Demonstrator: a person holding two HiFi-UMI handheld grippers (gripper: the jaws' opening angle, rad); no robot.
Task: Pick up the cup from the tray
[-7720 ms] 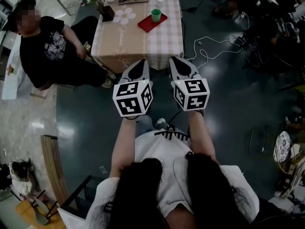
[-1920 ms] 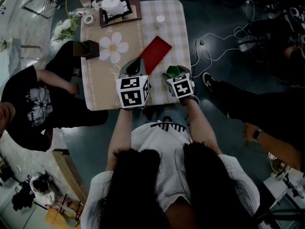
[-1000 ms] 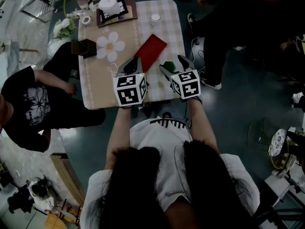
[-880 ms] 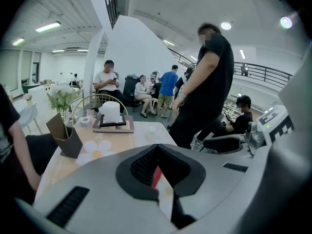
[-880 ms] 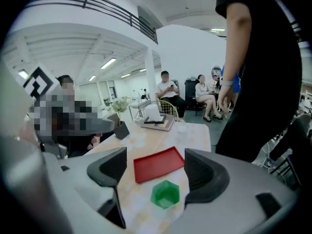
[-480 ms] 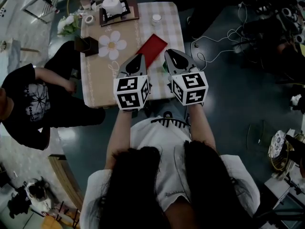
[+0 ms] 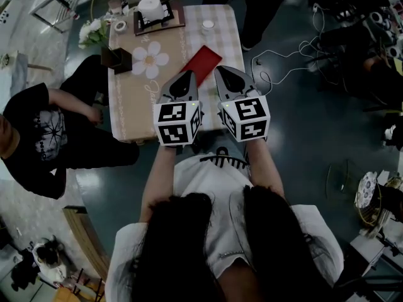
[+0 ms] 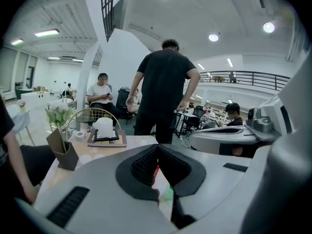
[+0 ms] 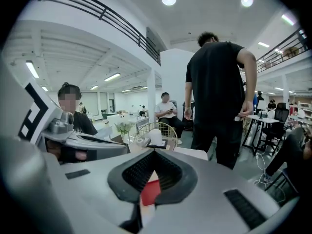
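The left tongs and the right tongs hover side by side over the near edge of the tabletop, tips pointing away from the person. Each pair is pressed together tip to tip, with nothing between. That looks like a neutral carrying posture rather than a grasp.

The red tray lies at an angle just beyond the tips, and its visible part is bare. The cup does not show from the head view. A green sliver seen through the gap under the left tongs is probably it, so it seems to stand off the tray, hidden beneath the tongs.

Counted:
- two tongs
- one tray
- one likely cup
- one flower mat
- one seated person beside the tabletop
- one standing person at its far end
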